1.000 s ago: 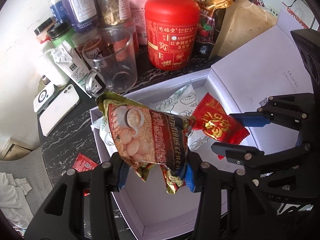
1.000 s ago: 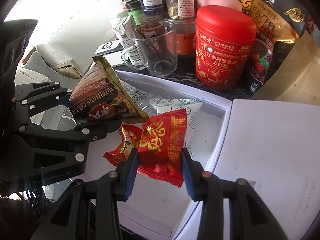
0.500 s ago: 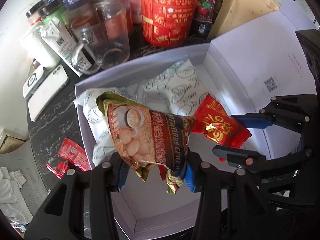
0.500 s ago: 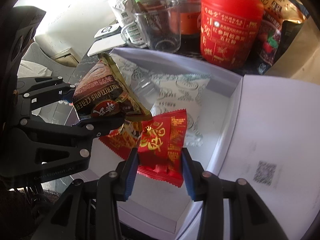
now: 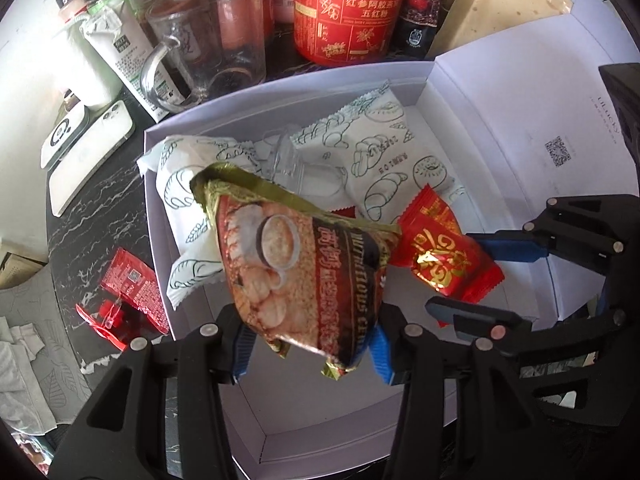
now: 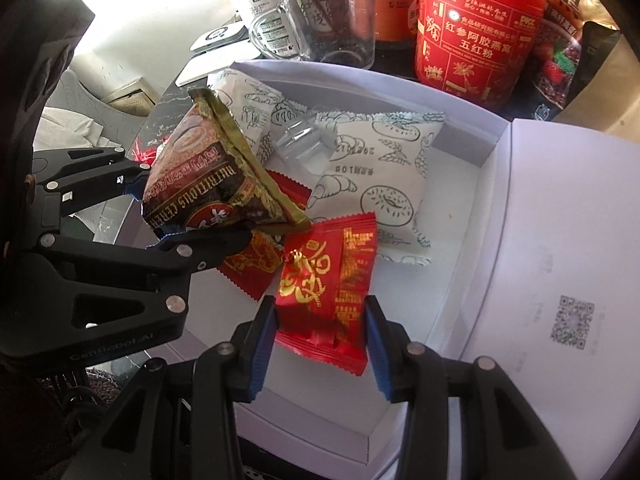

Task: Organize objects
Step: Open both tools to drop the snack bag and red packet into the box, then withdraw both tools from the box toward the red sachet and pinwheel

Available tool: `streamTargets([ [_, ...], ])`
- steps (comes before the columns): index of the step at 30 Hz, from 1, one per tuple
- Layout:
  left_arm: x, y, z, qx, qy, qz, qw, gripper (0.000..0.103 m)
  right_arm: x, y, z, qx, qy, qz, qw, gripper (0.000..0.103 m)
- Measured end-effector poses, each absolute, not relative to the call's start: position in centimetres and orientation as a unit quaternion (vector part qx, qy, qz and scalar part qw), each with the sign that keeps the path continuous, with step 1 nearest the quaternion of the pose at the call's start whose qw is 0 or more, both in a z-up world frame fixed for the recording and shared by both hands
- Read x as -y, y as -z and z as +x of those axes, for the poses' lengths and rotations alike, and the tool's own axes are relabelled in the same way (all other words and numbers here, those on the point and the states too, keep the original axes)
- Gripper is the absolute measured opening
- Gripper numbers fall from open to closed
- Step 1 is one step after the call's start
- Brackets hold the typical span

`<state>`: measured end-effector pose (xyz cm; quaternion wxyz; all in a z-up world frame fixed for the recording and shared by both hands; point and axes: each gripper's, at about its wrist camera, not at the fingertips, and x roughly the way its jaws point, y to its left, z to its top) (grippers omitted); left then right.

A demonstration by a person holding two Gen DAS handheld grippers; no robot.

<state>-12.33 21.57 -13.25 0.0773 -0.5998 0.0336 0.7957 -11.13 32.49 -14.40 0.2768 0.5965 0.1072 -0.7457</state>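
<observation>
My left gripper (image 5: 310, 354) holds a brown and gold cereal packet (image 5: 304, 276) over the open white box (image 5: 320, 420). Its jaws are opening, with the packet still between the blue pads and touching them. To its right, my right gripper (image 6: 320, 320) is shut on a red and gold snack packet (image 6: 324, 280), also just above the box floor. The two held packets almost touch. In the box lie two white pastry packets (image 6: 372, 184), a clear plastic piece (image 6: 304, 144) and another red packet (image 6: 252, 260) under the cereal packet (image 6: 200, 184).
The box lid (image 5: 520, 120) lies open to the right. Behind the box stand a red canister (image 5: 348, 8), a glass mug (image 5: 224, 48), jars and snack bags. A white phone (image 5: 88, 148) and a loose red packet (image 5: 132, 292) lie on the dark marble table at the left.
Both grippers have come down closer to the box floor, each with its packet. More of the box's inside and the pastry packets has come into view.
</observation>
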Motion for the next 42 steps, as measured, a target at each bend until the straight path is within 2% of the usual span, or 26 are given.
streamTargets([
  [11,-20.8,12.4,-11.2,-0.02,-0.8,-0.597,0.059,0.051,-31.9,13.8,-10.4,-0.128,0.745,0.598,0.266,0.045],
  [17,-20.1,10.9,-10.1,-0.015,-0.807,-0.588,0.049,0.056,-31.8,12.3,-9.6,-0.136,0.757,0.585,0.256,0.05],
  [22,-19.5,9.2,-8.8,-0.014,-0.825,-0.564,0.033,0.066,-31.9,10.9,-8.4,-0.139,0.77,0.572,0.247,0.054],
  [33,-17.8,5.7,-6.2,-0.008,-0.846,-0.532,0.044,0.067,-32.2,7.4,-4.9,-0.122,0.801,0.55,0.201,0.055],
  [42,-16.3,2.8,-2.5,-0.039,-0.857,-0.508,0.08,0.067,-30.8,4.6,-0.4,-0.092,0.824,0.538,0.15,0.056],
])
